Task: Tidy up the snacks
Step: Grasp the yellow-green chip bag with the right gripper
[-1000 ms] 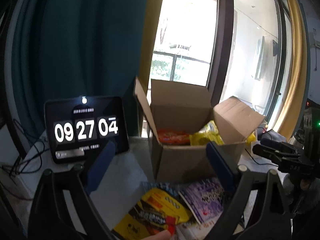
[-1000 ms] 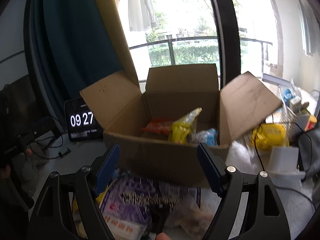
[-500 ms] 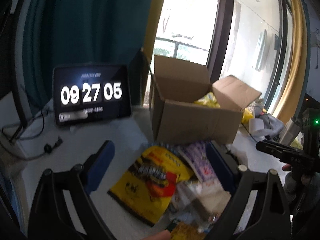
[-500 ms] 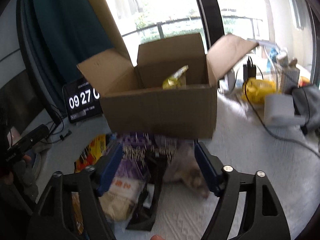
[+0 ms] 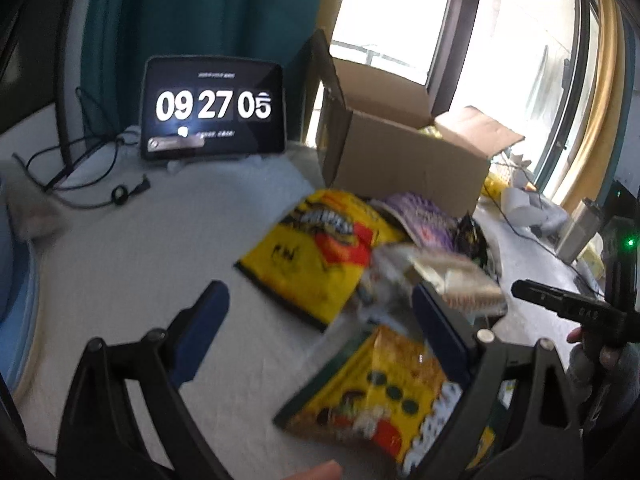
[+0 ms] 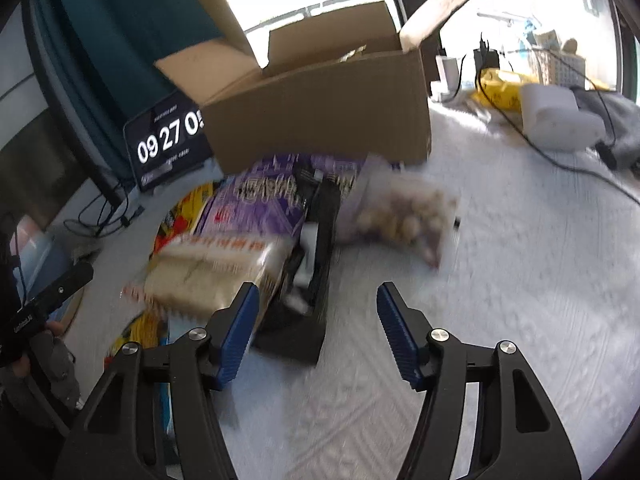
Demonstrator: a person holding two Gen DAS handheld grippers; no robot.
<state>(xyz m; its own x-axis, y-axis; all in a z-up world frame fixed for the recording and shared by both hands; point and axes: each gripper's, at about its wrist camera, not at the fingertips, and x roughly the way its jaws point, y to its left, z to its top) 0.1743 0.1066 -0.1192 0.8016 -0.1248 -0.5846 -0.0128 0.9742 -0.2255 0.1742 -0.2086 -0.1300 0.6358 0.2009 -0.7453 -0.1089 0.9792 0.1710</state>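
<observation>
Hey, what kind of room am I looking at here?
Probably a home room by a balcony: a table beside a big window with a teal curtain, a cardboard box and loose snack packets.

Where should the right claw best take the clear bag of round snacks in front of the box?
Probably the near edge of the clear bag, from the open tablecloth side. It lies flat, with the cardboard box behind and a black pack beside it.

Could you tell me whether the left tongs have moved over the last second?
Yes. The left tongs dipped toward the snack packets; the cardboard box sits higher in view.
</observation>
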